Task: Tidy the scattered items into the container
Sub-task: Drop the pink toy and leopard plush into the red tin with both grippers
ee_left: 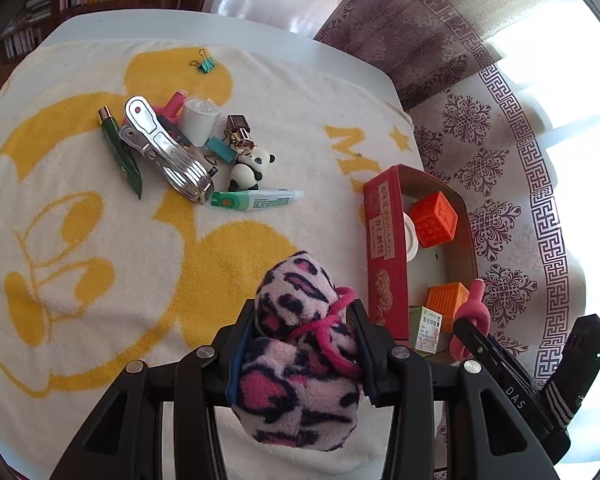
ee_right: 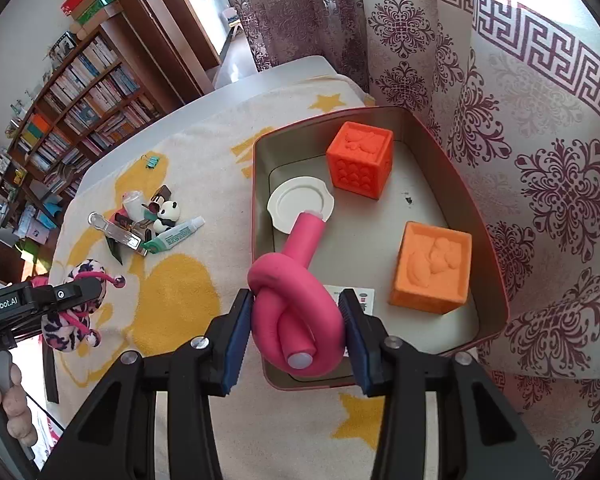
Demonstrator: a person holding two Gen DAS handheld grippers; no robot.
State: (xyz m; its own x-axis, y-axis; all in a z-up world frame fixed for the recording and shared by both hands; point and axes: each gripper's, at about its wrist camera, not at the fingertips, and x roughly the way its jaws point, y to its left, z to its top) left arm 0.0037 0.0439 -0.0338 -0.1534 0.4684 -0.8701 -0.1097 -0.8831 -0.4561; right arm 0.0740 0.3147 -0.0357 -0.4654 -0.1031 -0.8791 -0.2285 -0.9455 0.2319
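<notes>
Container [ee_right: 452, 152] (a red-walled tin on the towel-covered counter [ee_left: 100, 280]) holds two orange blocks; right gripper [ee_right: 296, 320] clamps a knotted pink foam tube [ee_right: 292, 292] over it, left gripper [ee_left: 306, 328] clamps a leopard-print pouch [ee_left: 300, 360].

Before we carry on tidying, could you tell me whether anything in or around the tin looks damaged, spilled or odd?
One thing only: a small dark speck on the floor of the tin, between the two orange blocks; whether it is dirt or a chip, I cannot tell. Nothing looks spilled or broken.
</notes>
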